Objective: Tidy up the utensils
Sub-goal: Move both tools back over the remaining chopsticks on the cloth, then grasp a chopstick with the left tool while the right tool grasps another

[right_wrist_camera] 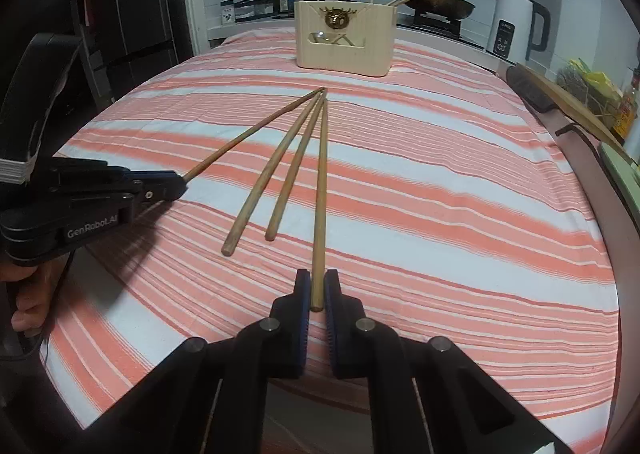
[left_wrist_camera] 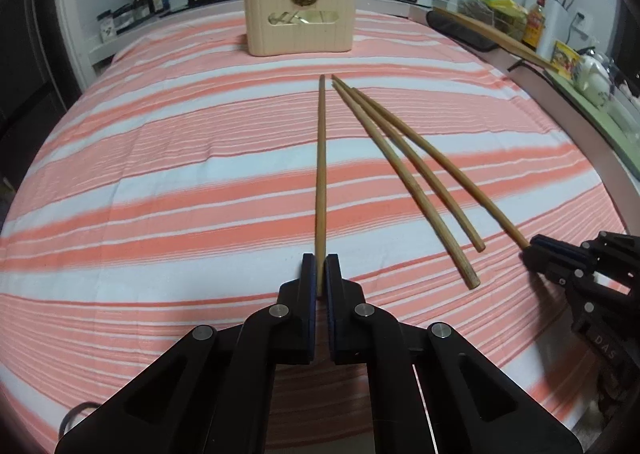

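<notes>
You had one chopstick in each gripper, so it was best, I think, to lift both level and carry them tip-first to the holder [left_wrist_camera: 300,14] at the far side of the tabletop [left_wrist_camera: 160,174]. The left gripper [left_wrist_camera: 321,274] had its jaws pressed on the thick end of the left chopstick [left_wrist_camera: 321,174], and the right gripper [right_wrist_camera: 316,290] pinched the right chopstick [right_wrist_camera: 320,194] the same way. Two loose chopsticks [right_wrist_camera: 276,170] lay between them on the cloth, all tips pointing to the holder.
</notes>
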Tool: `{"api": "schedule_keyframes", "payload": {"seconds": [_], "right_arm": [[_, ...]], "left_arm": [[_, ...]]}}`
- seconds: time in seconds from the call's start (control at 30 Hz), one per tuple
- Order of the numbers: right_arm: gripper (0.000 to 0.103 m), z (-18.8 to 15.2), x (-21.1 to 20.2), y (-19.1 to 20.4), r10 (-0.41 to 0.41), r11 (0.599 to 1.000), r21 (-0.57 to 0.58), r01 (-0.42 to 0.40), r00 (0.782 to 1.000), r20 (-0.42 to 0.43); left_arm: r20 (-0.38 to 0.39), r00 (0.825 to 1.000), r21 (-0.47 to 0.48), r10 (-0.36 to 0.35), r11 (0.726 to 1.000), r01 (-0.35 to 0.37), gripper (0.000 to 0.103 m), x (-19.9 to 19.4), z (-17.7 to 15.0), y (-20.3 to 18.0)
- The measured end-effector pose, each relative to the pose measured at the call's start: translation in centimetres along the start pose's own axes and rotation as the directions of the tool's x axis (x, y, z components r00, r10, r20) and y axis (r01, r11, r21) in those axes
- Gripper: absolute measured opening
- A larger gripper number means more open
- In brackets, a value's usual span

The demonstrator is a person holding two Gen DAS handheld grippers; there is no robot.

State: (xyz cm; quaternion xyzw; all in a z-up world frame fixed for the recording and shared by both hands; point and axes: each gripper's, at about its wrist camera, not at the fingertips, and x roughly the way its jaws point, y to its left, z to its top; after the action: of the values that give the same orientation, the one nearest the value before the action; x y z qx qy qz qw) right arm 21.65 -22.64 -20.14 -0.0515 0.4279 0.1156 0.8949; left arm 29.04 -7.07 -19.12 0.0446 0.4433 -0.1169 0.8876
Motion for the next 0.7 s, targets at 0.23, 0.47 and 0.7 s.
{"api": "schedule_keyframes", "payload": {"seconds": [0.23,0.47,0.7], "right_arm": [[0.007,-0.4,-0.5,-2.3,-0.094,0.995,0.040,0.094,0.996,-0.004],[0.009,-0.6,-0.8,-3.1,-0.093,0.995,0.036,0.092,0.996,0.014],[0.040,-0.9,-0.9,-3.3,-0.082,0.996,0.022,0.082,0.996,0.025]], "left_arm": [[-0.011,0.999,-0.075,0.048,0.996,-0.049,0.003,-1.5,-1.7,3.1],[0.004,0.999,-0.105,-0.043,0.993,0.043,0.032,-2.3,-2.7,4.6],[0.003,1.000,-0.076,-0.011,0.997,0.011,0.047,-2.0,-2.7,3.9]]}}
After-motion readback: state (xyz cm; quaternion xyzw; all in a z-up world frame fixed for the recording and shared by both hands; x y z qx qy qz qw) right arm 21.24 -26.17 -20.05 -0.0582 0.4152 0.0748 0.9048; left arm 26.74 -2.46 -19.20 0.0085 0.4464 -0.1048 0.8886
